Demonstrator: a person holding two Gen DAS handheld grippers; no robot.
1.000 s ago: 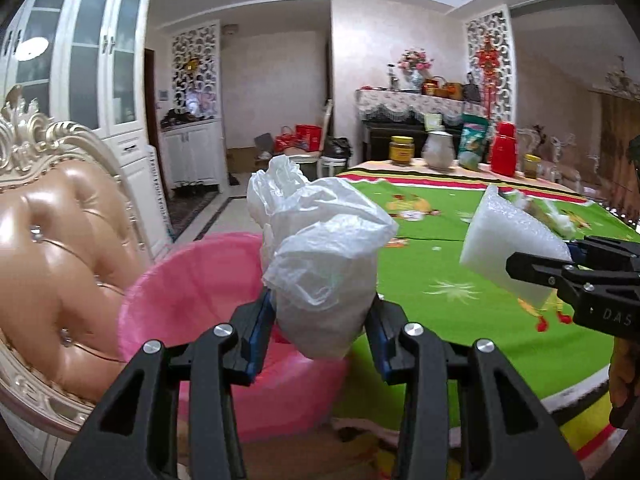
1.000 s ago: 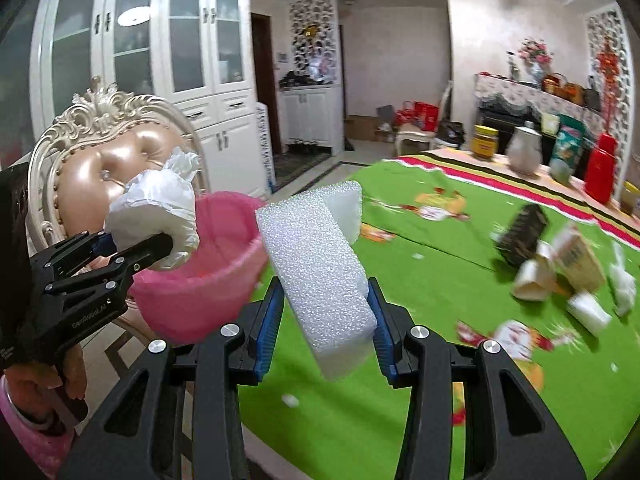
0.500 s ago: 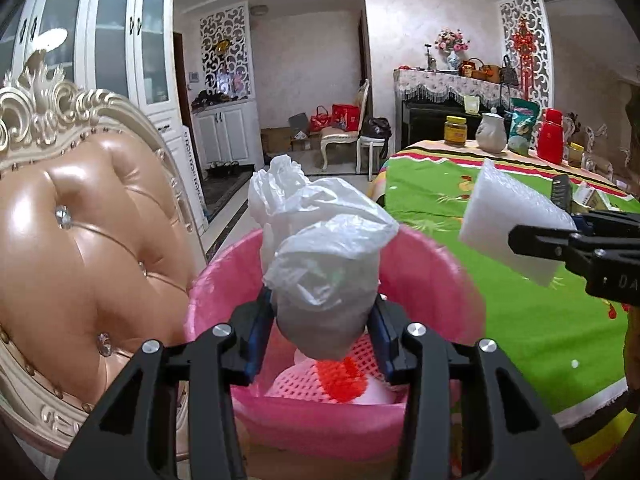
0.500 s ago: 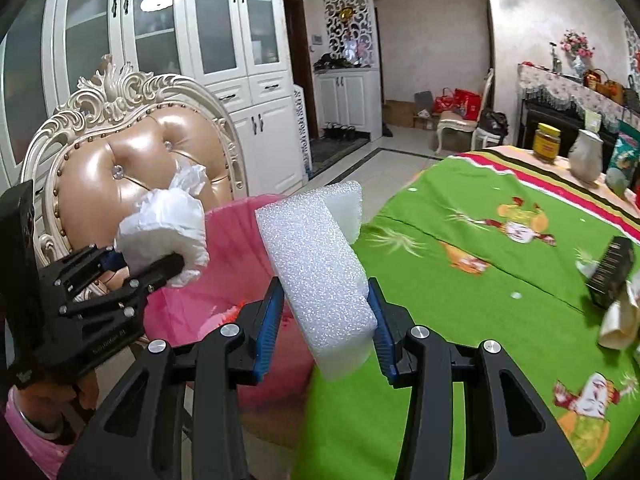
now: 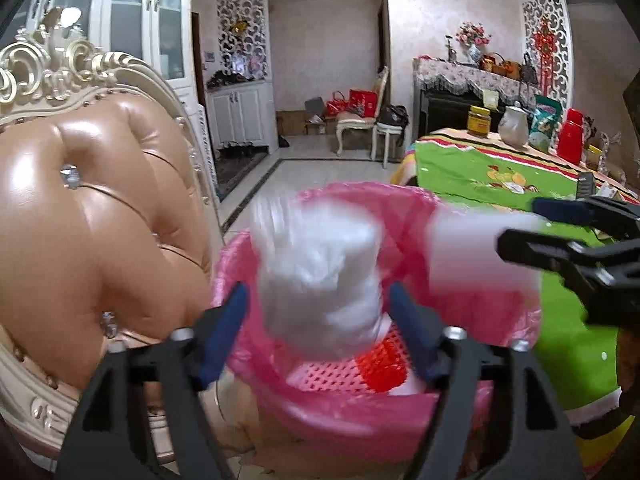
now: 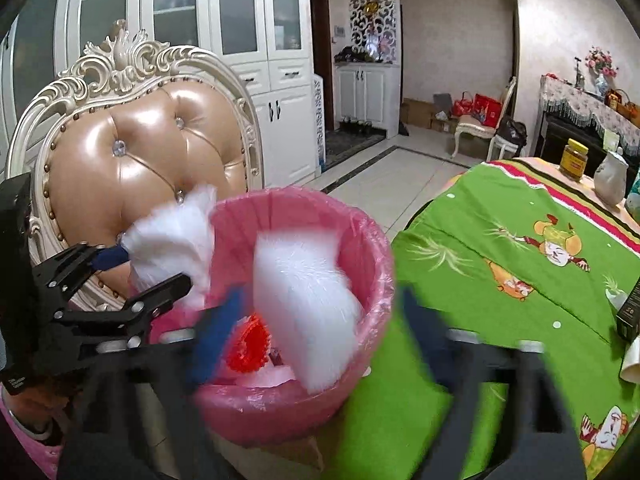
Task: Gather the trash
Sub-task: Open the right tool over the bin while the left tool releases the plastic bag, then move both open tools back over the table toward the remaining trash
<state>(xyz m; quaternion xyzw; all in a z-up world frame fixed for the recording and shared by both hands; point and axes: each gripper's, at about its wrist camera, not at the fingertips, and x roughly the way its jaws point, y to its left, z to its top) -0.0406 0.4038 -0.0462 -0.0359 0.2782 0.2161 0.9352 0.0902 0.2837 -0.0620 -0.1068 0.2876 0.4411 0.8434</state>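
The pink-lined trash bin [image 5: 360, 416] [image 6: 372, 248] stands just below both grippers. My left gripper [image 5: 320, 336] has its jaws opening; the crumpled white plastic bag [image 5: 320, 280] is blurred and dropping between them, clear of the blue pads. My right gripper [image 6: 320, 332] also has its jaws opening, and the white foam block [image 6: 304, 292] falls loose between them into the bin. Each view shows the other gripper: the right one [image 5: 520, 222] beside the foam block [image 5: 472, 252], the left one [image 6: 148, 268] at the bag [image 6: 172, 240]. Red mesh trash [image 6: 248, 344] lies in the bin.
An ornate tan leather chair [image 6: 140, 160] stands right behind the bin on the left. The table with the green cloth [image 6: 500, 260] lies to the right, with a jar [image 6: 574, 158], a white jug [image 6: 610, 178] and a dark box [image 6: 630, 308] on it. White cabinets line the wall.
Both grippers moved left from the table to over the bin. Their jaws spread apart, and the plastic bag and foam block, gripped before, now fall free.
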